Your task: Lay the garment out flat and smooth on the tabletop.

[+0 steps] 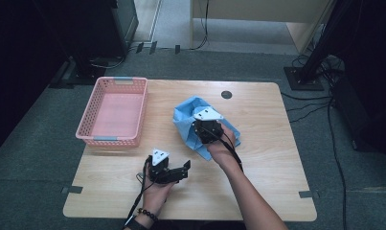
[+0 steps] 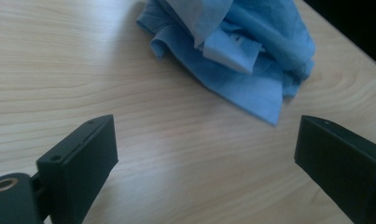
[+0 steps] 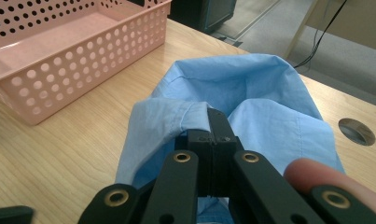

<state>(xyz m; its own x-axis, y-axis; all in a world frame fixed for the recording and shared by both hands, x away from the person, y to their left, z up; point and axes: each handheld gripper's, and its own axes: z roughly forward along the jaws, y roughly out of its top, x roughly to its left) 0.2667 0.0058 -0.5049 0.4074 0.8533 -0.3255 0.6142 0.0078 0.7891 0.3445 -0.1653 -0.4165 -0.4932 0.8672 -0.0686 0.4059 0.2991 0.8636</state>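
A crumpled light blue cloth (image 1: pixel 186 112) lies on the wooden table (image 1: pixel 262 158), right of centre. My right gripper (image 1: pixel 203 125) sits over the cloth's near side. In the right gripper view its jaws are shut (image 3: pixel 216 123) on a fold of the cloth (image 3: pixel 265 107), which bunches up around the tips. My left gripper (image 1: pixel 183 170) is near the table's front edge with its jaws pointing right. In the left gripper view it stands open (image 2: pixel 206 135) with bare wood between the jaws and the cloth (image 2: pixel 251 51) a short way ahead, untouched.
A pink perforated basket (image 1: pixel 113 140) stands at the table's left rear, seen close by as the basket (image 3: pixel 83 65) in the right gripper view. A round cable hole (image 1: pixel 226 94) is at the back edge. Cables and stand feet lie on the floor beyond.
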